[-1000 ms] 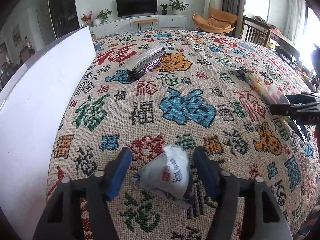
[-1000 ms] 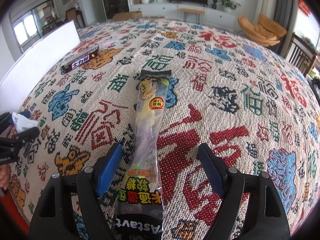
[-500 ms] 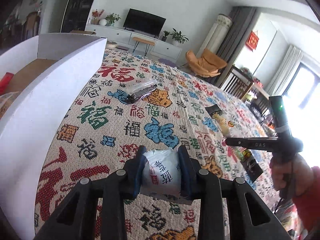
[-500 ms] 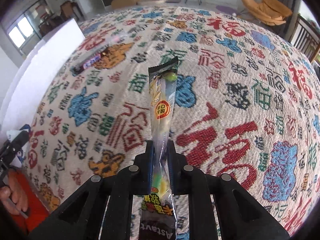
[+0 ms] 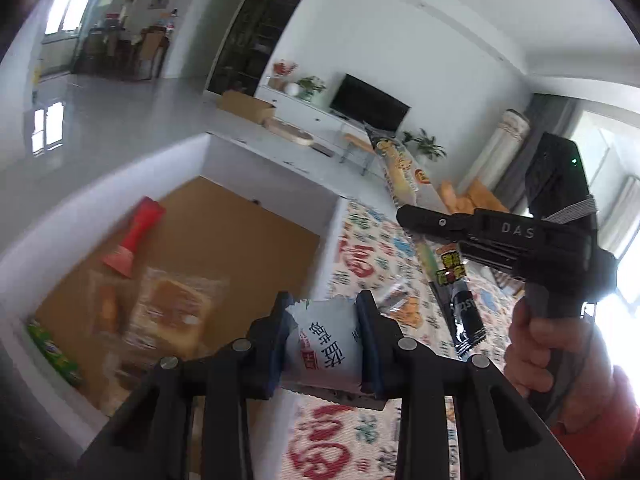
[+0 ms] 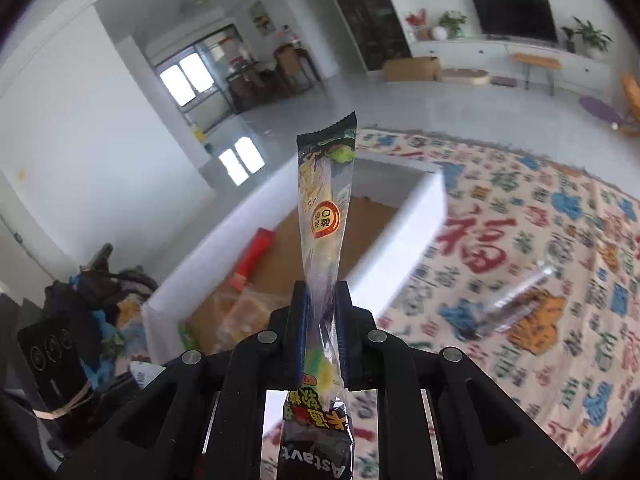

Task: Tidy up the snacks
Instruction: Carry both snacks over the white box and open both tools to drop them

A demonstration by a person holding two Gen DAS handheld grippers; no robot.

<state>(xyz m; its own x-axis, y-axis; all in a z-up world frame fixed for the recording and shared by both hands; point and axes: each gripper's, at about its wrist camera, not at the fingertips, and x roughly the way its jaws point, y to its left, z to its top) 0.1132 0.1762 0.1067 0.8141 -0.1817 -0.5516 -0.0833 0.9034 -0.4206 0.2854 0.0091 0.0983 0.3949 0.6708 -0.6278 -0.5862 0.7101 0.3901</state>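
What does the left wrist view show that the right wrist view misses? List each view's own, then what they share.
Left wrist only: the left tool clamped on a white packet, and a hand holding the right tool from the side.
Right wrist only: the right tool seen along its fingers, and a clear wrapper lying on the cloth.
Both: the white box, a red pack inside, and the long candy pack.
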